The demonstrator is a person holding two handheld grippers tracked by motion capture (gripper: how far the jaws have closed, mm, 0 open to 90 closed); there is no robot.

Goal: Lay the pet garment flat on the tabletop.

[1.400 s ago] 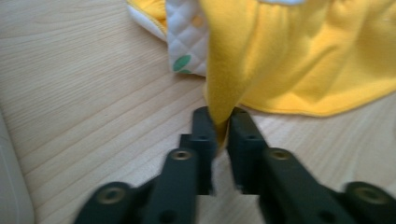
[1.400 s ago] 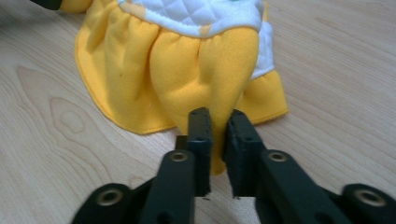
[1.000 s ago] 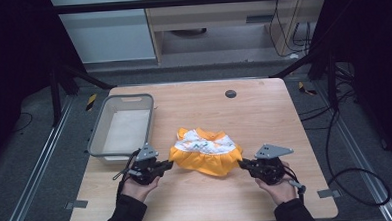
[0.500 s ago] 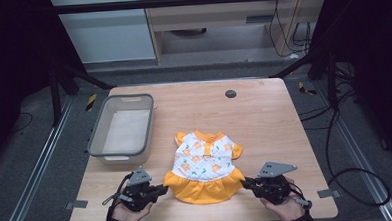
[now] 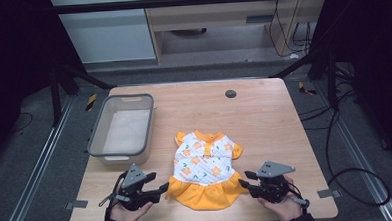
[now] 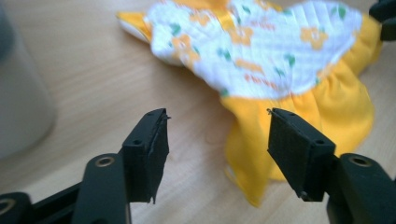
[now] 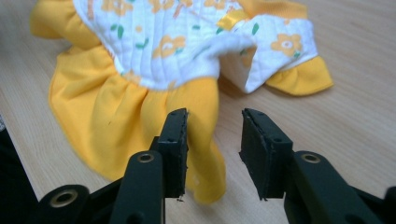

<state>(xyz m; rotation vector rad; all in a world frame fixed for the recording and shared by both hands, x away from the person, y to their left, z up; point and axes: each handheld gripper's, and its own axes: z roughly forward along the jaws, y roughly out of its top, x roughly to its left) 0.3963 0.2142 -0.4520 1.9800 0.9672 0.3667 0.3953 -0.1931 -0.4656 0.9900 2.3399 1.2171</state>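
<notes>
A small dress (image 5: 204,162), with a white flower-print top and an orange skirt, lies spread flat on the wooden table (image 5: 264,122), collar pointing away from me. My left gripper (image 5: 163,186) sits at the skirt's left corner and my right gripper (image 5: 242,182) at its right corner. Both have just been opening. In the left gripper view the dress (image 6: 280,51) has its skirt edge lying loose between the jaws of the left gripper (image 6: 217,128). In the right gripper view a skirt fold of the dress (image 7: 163,42) lies unpressed between the jaws of the right gripper (image 7: 214,128).
A grey plastic bin (image 5: 97,140) stands at the table's left, its wall blurred in the left gripper view (image 6: 18,116). A small black round fitting (image 5: 230,93) sits near the far edge. The table's front edge runs just below both hands.
The bunched dress was drawn toward the front edge and spread flat. Both hands moved toward me with it. Both grippers then opened and let go of the skirt.
</notes>
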